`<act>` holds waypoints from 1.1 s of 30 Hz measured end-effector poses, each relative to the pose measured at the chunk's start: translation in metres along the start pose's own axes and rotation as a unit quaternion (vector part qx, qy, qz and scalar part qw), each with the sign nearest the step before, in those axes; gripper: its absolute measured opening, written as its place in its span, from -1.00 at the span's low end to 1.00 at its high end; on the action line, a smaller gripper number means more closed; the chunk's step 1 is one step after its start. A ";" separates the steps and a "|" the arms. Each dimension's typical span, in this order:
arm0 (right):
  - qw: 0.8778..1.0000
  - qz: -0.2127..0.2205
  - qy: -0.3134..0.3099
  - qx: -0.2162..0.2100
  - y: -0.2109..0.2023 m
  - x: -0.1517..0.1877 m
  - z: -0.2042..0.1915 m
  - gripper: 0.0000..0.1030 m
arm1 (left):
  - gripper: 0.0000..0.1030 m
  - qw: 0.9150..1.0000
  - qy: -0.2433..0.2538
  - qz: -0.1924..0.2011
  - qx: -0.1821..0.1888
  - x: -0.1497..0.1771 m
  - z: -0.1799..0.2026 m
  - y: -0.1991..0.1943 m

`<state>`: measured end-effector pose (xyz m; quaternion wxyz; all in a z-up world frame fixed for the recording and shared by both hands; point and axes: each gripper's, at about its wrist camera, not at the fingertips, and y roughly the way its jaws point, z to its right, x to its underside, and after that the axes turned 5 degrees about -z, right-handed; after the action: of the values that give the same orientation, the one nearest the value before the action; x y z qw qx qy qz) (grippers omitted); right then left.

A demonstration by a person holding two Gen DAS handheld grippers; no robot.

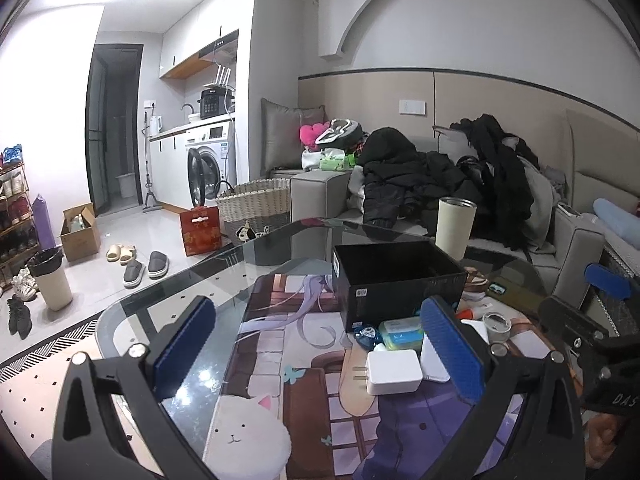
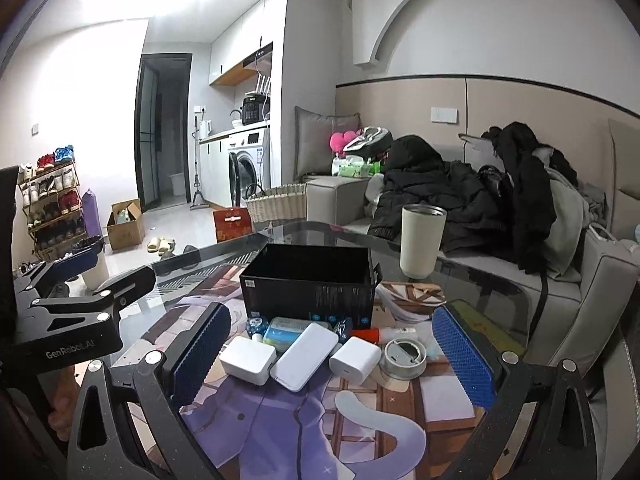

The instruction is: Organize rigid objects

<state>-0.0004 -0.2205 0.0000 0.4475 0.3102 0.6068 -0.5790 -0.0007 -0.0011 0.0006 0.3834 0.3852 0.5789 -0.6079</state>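
On the glass-topped table (image 2: 492, 292), over a purple illustrated desk mat (image 2: 280, 420), a cluster of small rigid items is lying just in front of an open black cardboard box (image 2: 308, 284), which is sitting at about 12 o'clock in the right wrist view. Left to right along the box's near side are lying a white square charger block (image 2: 248, 360), a white rectangular power bank (image 2: 304, 356) resting tilted against it, a smaller white plug adapter (image 2: 355, 359) and a round grey tape roll (image 2: 402, 358). Behind them, touching the box, a pale blue-green plastic case (image 2: 282, 330) and an orange-capped tube (image 2: 370, 336) are showing. A cream cylindrical tumbler with a metal rim (image 2: 422, 240) is standing upright at 1 o'clock, beyond the box.

Both tools are hovering above the mat, grasping nothing. The right gripper (image 2: 336, 354) is spread wide, its blue pads (image 2: 464, 356) flanking the whole cluster. The left gripper (image 1: 316, 354) is likewise released, with the charger block (image 1: 394, 372) lying between its fingers, closer to the right-hand pad, untouched. From the left wrist view, the right gripper's black frame (image 1: 576, 328) is sitting at 3 o'clock.
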 end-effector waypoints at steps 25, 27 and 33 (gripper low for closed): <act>1.000 0.005 0.008 0.020 -0.005 -0.009 0.008 1.00 | 1.00 1.000 0.010 -0.028 0.010 -0.003 0.004 0.013; 1.000 0.007 0.003 0.023 -0.004 -0.017 0.011 1.00 | 1.00 0.999 0.024 -0.043 0.018 -0.008 0.009 0.020; 0.999 -0.031 0.010 0.036 0.019 -0.043 0.037 0.99 | 1.00 0.992 0.051 -0.098 0.059 -0.027 0.026 0.045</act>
<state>0.0409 -0.2477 0.0336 0.4117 0.3128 0.5995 -0.6109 0.0511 -0.0281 0.0078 0.2691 0.3788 0.5957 -0.6552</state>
